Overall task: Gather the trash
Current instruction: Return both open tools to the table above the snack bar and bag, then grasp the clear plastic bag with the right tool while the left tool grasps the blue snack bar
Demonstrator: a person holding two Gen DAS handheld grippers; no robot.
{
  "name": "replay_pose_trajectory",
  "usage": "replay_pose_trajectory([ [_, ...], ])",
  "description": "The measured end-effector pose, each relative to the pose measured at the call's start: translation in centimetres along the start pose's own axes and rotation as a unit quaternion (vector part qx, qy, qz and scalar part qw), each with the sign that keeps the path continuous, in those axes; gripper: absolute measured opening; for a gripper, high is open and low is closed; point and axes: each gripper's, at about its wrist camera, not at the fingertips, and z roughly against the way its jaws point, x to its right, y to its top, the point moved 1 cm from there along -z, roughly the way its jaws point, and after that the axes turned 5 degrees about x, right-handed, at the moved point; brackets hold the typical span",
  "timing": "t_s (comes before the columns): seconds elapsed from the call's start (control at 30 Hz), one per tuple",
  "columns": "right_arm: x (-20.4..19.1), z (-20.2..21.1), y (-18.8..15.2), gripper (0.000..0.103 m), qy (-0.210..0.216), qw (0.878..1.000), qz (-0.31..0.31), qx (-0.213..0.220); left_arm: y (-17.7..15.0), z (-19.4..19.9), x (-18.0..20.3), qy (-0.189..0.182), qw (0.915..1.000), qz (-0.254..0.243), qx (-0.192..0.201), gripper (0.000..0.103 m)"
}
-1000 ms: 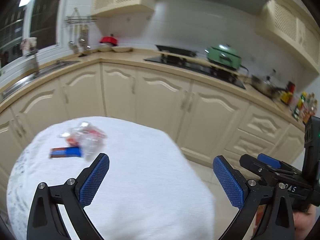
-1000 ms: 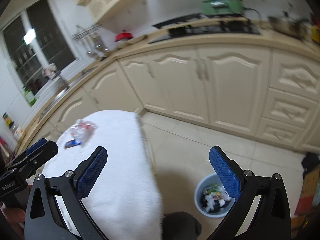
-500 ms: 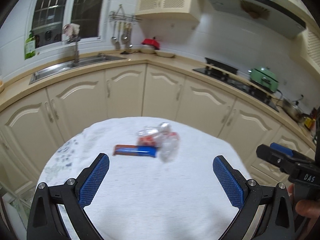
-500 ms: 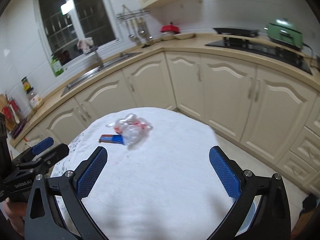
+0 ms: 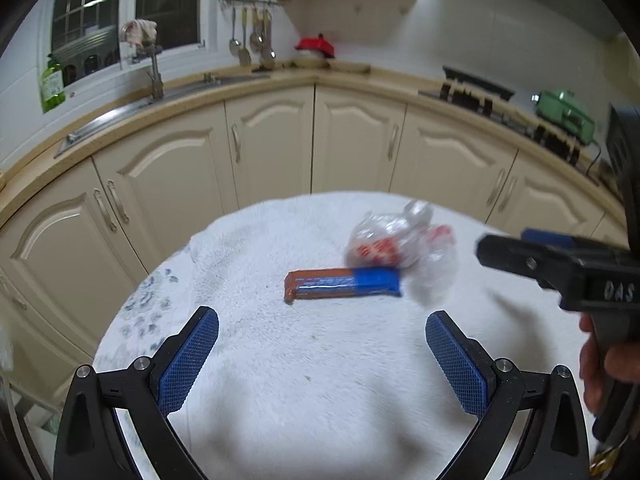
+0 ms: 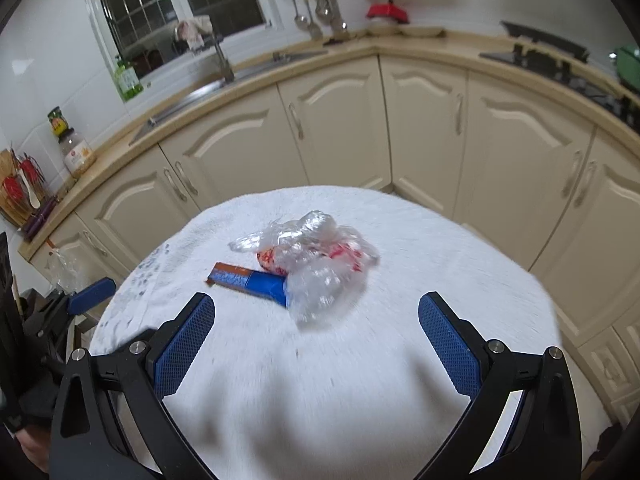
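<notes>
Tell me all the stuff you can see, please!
snack bar wrapper: 1, orange and blue, middle of the table.
crumpled plastic bag: 1, clear with red print, touching the wrapper's blue end.
table cloth: 1, white, covering the round table.
green bottle: 1, green, window sill by the sink.
red lid: 1, red, counter corner.
left gripper: 1, black with blue pads, open, over the cloth.
right gripper: 1, same colours, open.

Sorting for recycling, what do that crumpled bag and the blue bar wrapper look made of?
Crumpled bag: thin clear plastic film, glossy, see-through with creases and red print. Bar wrapper: probably laminated plastic or foil, smooth with a slight sheen; blur leaves it uncertain.
</notes>
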Motion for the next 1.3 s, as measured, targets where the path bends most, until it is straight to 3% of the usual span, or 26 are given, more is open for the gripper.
replay_pose_trajectory([
  [0.37, -0.1, -9.7, 1.4, 0.099, 0.001, 0.999, 0.007, -0.053, 2.1, -8.3, -1.0, -0.002, 0.9989, -0.031, -0.035, 0.102],
  [0.43, -0.4, -10.5, 1.4, 0.086, 0.025, 0.998, 0.010, -0.058, 2.7, -9.4, -1.0, -0.002, 0.9986, -0.036, -0.038, 0.102],
  [0.5, -0.8, -10.7, 1.1, 0.051, 0.023, 0.998, 0.025, -0.062, 2.7, -10.3, -0.8, -0.005, 0.9984, -0.040, -0.039, 0.102],
  [0.6, -0.3, -10.3, 0.9, 0.043, 0.031, 0.998, 0.022, -0.058, 3.2, -11.6, -0.4, -0.012, 0.9979, -0.049, -0.039, 0.102],
  [0.8, 2.0, -7.7, 0.5, 0.042, 0.016, 0.999, 0.011, -0.042, 3.8, -14.2, 1.2, -0.030, 0.9943, -0.095, -0.039, 0.102],
  [1.07, 5.4, -4.0, -1.2, 0.042, -0.003, 0.999, -0.016, -0.037, 3.8, -18.9, 4.0, -0.055, 0.9791, -0.188, -0.055, 0.101],
  [1.1, 5.6, -3.7, -1.4, 0.042, -0.005, 0.999, -0.018, -0.037, 3.9, -19.3, 4.1, -0.065, 0.9774, -0.193, -0.057, 0.099],
  [1.2, 5.9, -3.0, -1.8, 0.042, -0.003, 0.999, -0.023, -0.036, 4.2, -20.0, 3.8, -0.125, 0.9736, -0.176, -0.075, 0.066],
  [1.3, 6.1, -2.5, -2.2, 0.042, -0.004, 0.999, -0.028, -0.035, 4.3, -20.7, 3.8, -0.148, 0.9697, -0.175, -0.084, 0.045],
])
